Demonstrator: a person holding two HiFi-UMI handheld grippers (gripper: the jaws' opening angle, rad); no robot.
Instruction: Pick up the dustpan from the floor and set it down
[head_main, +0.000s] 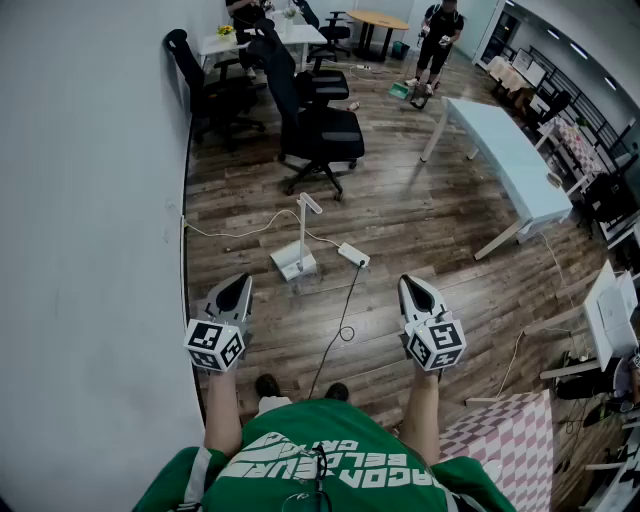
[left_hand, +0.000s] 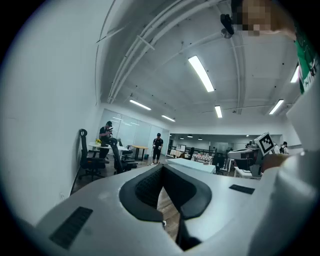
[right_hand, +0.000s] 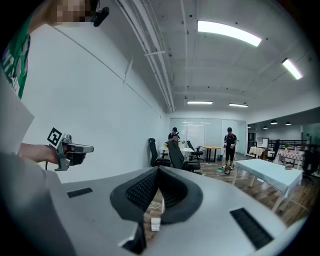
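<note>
Left gripper (head_main: 242, 282) and right gripper (head_main: 409, 283) side by side, each with jaws pressed together, empty; white dustpan (head_main: 296, 262) stands upright on the floor (head_main: 420, 225) just ahead between them, near a power strip (head_main: 353, 254); wall (head_main: 90, 200) edges our left; office chairs (head_main: 320, 135) and table (head_main: 510, 160) well beyond.

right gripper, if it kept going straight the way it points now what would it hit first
Nothing near: the right gripper points over wood floor toward the black office chair, likely first in line, though depth is unclear.
</note>
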